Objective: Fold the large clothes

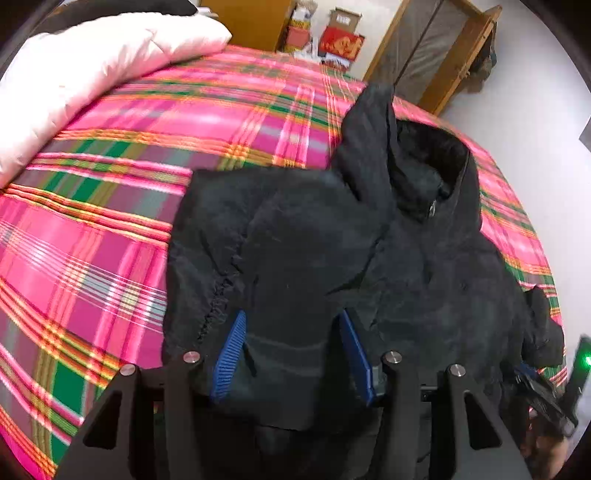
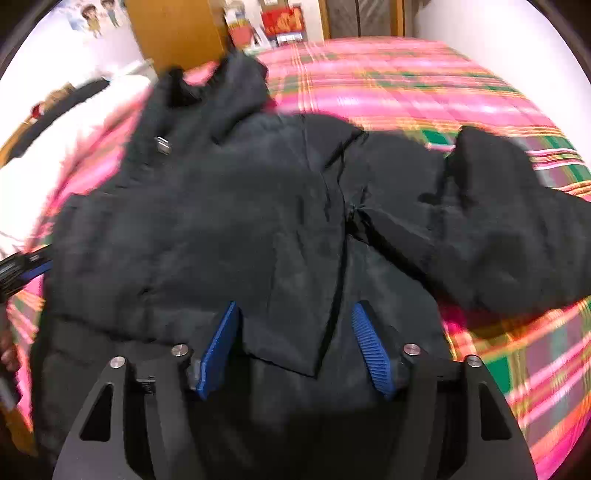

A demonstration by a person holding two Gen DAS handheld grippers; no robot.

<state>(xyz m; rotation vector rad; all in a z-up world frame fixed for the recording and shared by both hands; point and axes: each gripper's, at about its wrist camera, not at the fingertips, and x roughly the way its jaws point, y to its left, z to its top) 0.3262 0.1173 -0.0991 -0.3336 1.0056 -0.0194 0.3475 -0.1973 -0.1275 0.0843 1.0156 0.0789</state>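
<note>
A large black hooded jacket [image 1: 369, 240] lies on a bed with a pink plaid cover [image 1: 110, 221]. Its left sleeve is folded across the chest; its right sleeve [image 2: 498, 229] lies out to the side. My left gripper [image 1: 291, 321] is open, its blue pads spread over the folded sleeve's cuff end near the hem. My right gripper [image 2: 295, 314] is open over the jacket [image 2: 221, 221] front near a folded flap edge. The right gripper also shows in the left wrist view [image 1: 546, 391] at the far right; the left gripper shows in the right wrist view [image 2: 26, 269] at the left edge.
A pale pink duvet [image 1: 92, 66] is piled at the bed's far left. Beyond the bed stand a wooden cabinet [image 1: 243, 18], red boxes [image 1: 340, 40] and a wooden-framed door [image 1: 436, 55]. The bed cover [image 2: 424, 85] stretches to the right of the jacket.
</note>
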